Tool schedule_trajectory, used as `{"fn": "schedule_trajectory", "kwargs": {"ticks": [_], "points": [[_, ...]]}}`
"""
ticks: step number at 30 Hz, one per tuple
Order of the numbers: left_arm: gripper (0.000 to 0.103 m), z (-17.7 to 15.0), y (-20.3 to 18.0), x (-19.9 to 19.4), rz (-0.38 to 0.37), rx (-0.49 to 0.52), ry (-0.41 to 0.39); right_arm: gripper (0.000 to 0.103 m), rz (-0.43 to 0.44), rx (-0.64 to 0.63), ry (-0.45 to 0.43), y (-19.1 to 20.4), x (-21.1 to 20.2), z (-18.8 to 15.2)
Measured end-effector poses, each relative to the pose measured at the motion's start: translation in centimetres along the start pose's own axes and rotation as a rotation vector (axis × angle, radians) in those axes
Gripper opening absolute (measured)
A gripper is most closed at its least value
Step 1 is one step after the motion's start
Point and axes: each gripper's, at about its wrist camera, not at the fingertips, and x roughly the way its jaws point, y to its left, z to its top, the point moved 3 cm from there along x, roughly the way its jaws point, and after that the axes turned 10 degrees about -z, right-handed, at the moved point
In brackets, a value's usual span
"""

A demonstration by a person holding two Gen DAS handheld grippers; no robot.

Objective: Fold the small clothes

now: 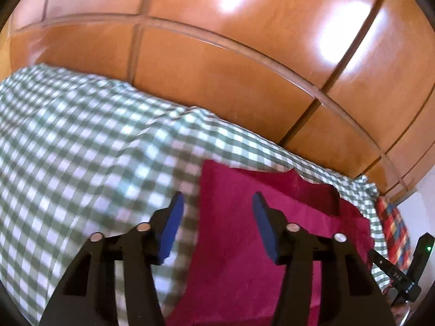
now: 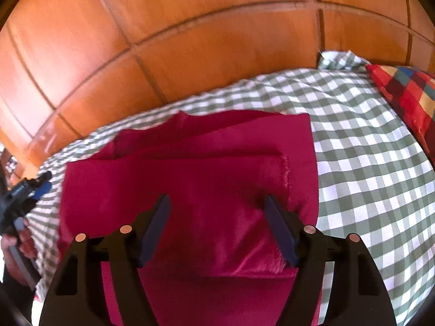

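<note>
A wall of glossy orange-brown wooden panels [image 1: 244, 62] fills the top of both views, with bright glare patches on it in the left wrist view. Below it spreads a bed under a green-and-white checked cover [image 1: 81, 141], blurred in the left wrist view and sharper in the right wrist view. At the far right edge of the cover lies a pillow in red, blue and yellow squares [image 2: 407, 95] — the right wrist view shows it large, the left one only as a sliver.

The crimson garment [image 2: 204, 168] lies flat on the cover, with overlapping layers at its far end. The right wrist view shows its whole width; the left view shows only its left edge and a far corner.

The right hand-held gripper [image 2: 217, 231] hangs over the middle of the garment with its jaws spread wide and nothing between them; whether its right fingertip touches the cloth I cannot tell. The left hand-held gripper [image 1: 216, 228] is held about half open and empty, straddling the garment's left edge — its left finger [image 1: 171, 228] over checked cover. Only the right wrist view shows the person's hand [image 2: 16, 241] holding that gripper, at the left margin.
</note>
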Motion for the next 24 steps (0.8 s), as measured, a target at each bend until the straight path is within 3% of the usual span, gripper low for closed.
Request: {"fn": "schedule_trajectory", "kwargs": {"ticks": [3, 6, 9, 15, 20, 24], "points": [[0.047, 0.3, -0.3, 2.8, 0.078, 0.017, 0.042, 0.066, -0.029, -0.018, 0.006, -0.1, 1.8, -0.6], [0.049, -0.7, 1.8, 6.5, 0.191, -0.031, 0.120, 0.067, -0.075, -0.087, -0.065, 0.7, 2.0, -1.7], [0.053, -1.3, 1.8, 7.2, 0.230, 0.025, 0.065, 0.067, -0.104, -0.103, -0.090, 1.0, 2.1, -2.0], [0.056, -1.4, 1.0, 5.2, 0.289, 0.039, 0.050, 0.067, -0.094, -0.093, -0.100, 0.8, 2.1, -2.0], [0.055, -3.0, -1.2, 0.4, 0.242, 0.108, 0.005, 0.068, -0.094, -0.091, -0.104, 1.0, 2.0, -2.1], [0.060, -6.6, -3.4, -2.1, 0.201, 0.210, 0.008, 0.068, -0.113, -0.101, -0.107, 1.3, 1.9, -2.2]]}}
